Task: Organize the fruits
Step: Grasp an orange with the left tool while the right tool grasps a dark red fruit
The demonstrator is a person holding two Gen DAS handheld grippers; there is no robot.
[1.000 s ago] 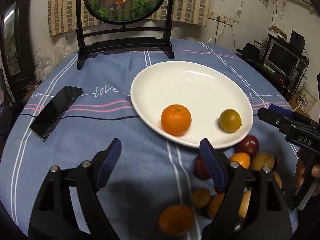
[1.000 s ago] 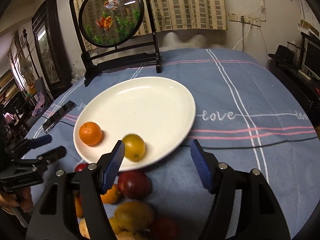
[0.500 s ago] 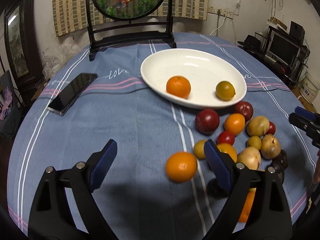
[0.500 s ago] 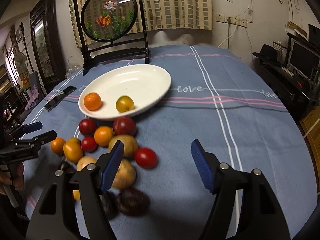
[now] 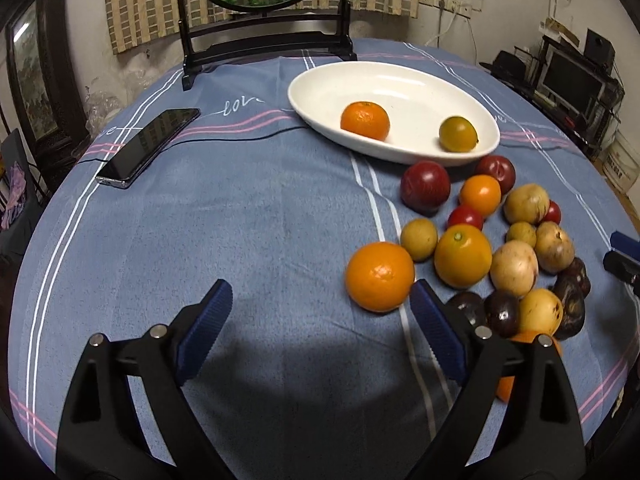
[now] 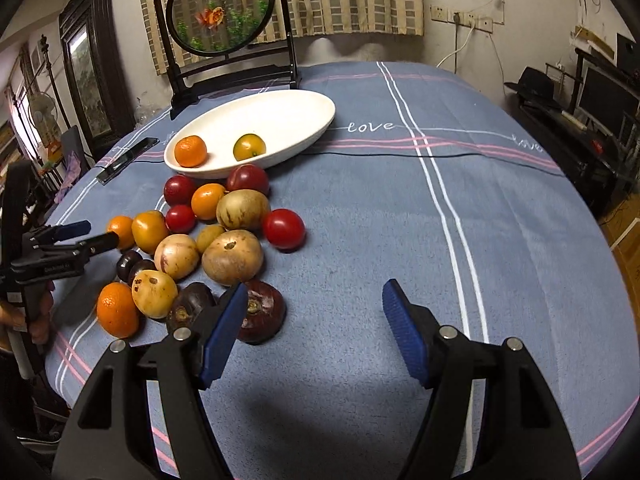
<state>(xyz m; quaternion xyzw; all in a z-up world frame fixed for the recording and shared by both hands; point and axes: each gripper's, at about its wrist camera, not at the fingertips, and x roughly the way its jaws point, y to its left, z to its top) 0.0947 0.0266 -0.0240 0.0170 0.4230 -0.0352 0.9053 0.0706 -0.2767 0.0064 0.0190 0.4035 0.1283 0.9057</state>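
pulled back from white plate [image 5: 394, 92]; left gripper [image 5: 320, 322] jaws just widened, gaping, empty, orange [image 5: 379, 276] just off right finger; right gripper [image 6: 312, 332] half-open, empty.

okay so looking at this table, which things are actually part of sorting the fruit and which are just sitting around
Part of the job:
white plate
orange and yellow-green fruit already on the plate
loose fruit pile on the cloth
left gripper and right gripper, both open and empty

Just lying about:
black phone
goldfish screen on its stand
black cable
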